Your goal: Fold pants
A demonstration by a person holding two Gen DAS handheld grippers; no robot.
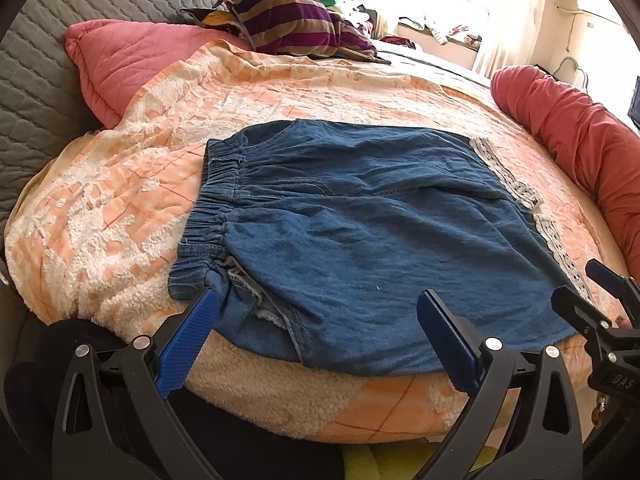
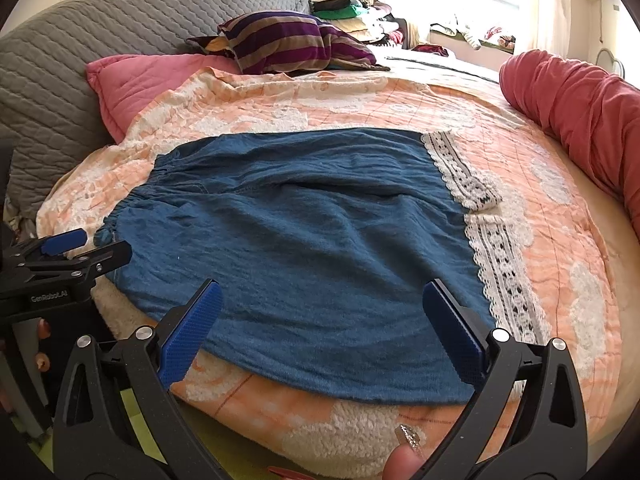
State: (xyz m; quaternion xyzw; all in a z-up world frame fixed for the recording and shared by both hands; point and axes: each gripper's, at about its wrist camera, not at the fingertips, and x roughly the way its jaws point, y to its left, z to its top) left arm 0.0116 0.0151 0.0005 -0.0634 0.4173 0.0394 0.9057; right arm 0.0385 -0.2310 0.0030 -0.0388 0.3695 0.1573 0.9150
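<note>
Blue denim pants (image 1: 360, 220) with an elastic waistband on the left and white lace hems (image 2: 496, 264) on the right lie flat on an orange and white blanket (image 1: 120, 200). In the right wrist view the pants (image 2: 300, 240) fill the middle. My left gripper (image 1: 320, 312) is open, empty, at the pants' near edge by the waistband end. My right gripper (image 2: 324, 300) is open, empty, over the near edge towards the lace hem. Each gripper shows in the other's view: the right one (image 1: 588, 284) and the left one (image 2: 92, 244).
A pink pillow (image 1: 120, 64) and a grey quilted headboard (image 1: 40, 80) are at the back left. A striped cushion (image 1: 288, 24) lies at the back. A red bolster (image 1: 580, 132) runs along the right. The bed's edge is just below the grippers.
</note>
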